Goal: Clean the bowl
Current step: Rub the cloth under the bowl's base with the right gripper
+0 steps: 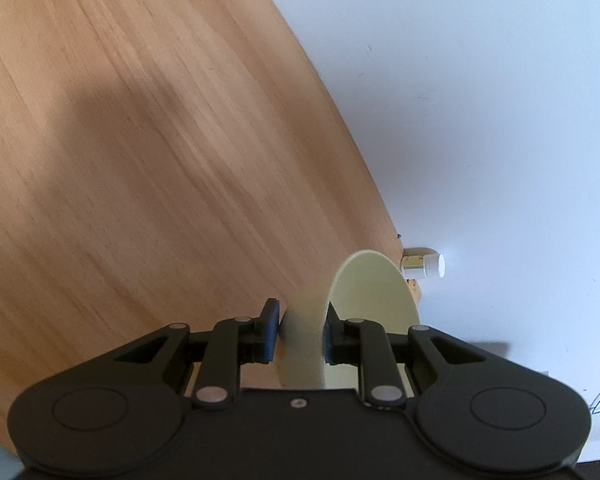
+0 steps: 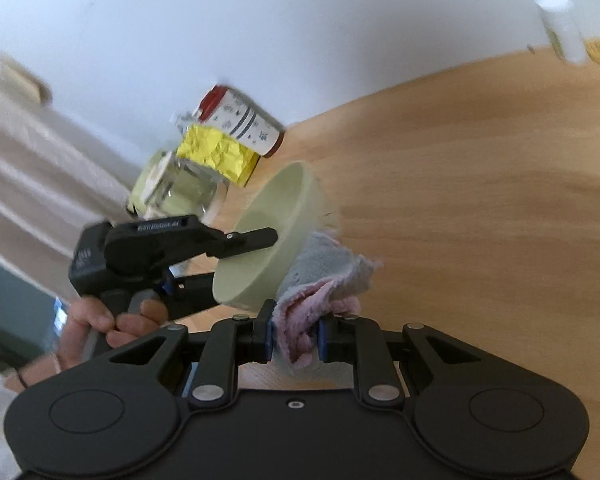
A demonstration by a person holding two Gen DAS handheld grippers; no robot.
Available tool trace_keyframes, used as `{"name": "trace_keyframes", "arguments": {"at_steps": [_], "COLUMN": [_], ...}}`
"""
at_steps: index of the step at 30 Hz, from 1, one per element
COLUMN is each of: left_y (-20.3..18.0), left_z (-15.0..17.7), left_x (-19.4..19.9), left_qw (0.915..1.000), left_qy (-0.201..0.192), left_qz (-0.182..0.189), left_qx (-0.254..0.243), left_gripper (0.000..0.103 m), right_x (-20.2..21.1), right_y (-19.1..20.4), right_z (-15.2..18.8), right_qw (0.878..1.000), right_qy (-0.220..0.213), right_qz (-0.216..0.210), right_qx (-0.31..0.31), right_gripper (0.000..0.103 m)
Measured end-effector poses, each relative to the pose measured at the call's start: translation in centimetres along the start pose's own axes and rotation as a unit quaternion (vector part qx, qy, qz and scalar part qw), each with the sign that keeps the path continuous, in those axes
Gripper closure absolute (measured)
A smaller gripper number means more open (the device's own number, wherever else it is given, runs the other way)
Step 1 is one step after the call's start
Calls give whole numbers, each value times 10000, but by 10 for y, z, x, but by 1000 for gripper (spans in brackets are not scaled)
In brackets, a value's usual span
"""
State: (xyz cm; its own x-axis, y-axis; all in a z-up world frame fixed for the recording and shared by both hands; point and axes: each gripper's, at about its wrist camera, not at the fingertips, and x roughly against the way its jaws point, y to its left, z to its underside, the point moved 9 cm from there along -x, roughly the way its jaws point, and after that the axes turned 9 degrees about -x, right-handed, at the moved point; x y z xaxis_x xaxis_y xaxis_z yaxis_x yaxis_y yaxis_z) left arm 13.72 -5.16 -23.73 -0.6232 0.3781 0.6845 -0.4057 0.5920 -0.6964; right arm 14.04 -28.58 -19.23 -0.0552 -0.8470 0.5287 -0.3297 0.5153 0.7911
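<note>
A pale green bowl (image 1: pixel 364 300) is held on edge above the wooden table, its wall clamped between the pads of my left gripper (image 1: pixel 302 332), which is shut on it. The right wrist view shows the same bowl (image 2: pixel 276 232) tipped sideways, with the left gripper (image 2: pixel 256 240) reaching in from the left, held by a hand (image 2: pixel 112 320). My right gripper (image 2: pixel 294 340) is shut on a bunched pink and grey cloth (image 2: pixel 320 284). The cloth presses against the bowl's outer wall near its base.
The wooden table (image 1: pixel 140 140) runs up to a white wall (image 1: pixel 480 100). By the wall stand a red-capped printed canister (image 2: pixel 244 120), a yellow foil packet (image 2: pixel 216 152), a glass jar (image 2: pixel 172 188) and a white bottle (image 2: pixel 564 36). A small white-capped bottle (image 1: pixel 426 266) sits behind the bowl.
</note>
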Motion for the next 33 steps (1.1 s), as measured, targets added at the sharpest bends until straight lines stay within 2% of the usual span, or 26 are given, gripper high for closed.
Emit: {"name": "trace_keyframes", "arguments": {"at_steps": [4, 8, 16, 20, 27, 33], "left_y": [-3, 1, 7, 12, 19, 32], "left_z": [-3, 0, -4, -12, -24, -34], "left_x": [1, -1, 9, 14, 18, 18], "left_qw": [9998, 9998, 9995, 9992, 9989, 9985], "left_qy": [-59, -48, -72, -123, -9, 200], "left_qz": [-8, -31, -85, -96, 42, 83], "left_qx": [-206, -196, -303, -374, -464, -496], "left_gripper": [85, 85, 86, 86, 86, 86], "right_x": [-18, -32, -63, -68, -66, -105], "right_y": [18, 19, 11, 28, 81, 90], "right_z": [7, 10, 14, 12, 3, 6], "right_qw": [9972, 9946, 9911, 9890, 9923, 9896], "right_qy": [220, 324, 527, 539, 349, 514], "right_qz": [141, 348, 701, 747, 424, 721], "right_qx": [698, 926, 996, 1161, 1112, 1130], "right_gripper": [81, 81, 81, 81, 81, 82]}}
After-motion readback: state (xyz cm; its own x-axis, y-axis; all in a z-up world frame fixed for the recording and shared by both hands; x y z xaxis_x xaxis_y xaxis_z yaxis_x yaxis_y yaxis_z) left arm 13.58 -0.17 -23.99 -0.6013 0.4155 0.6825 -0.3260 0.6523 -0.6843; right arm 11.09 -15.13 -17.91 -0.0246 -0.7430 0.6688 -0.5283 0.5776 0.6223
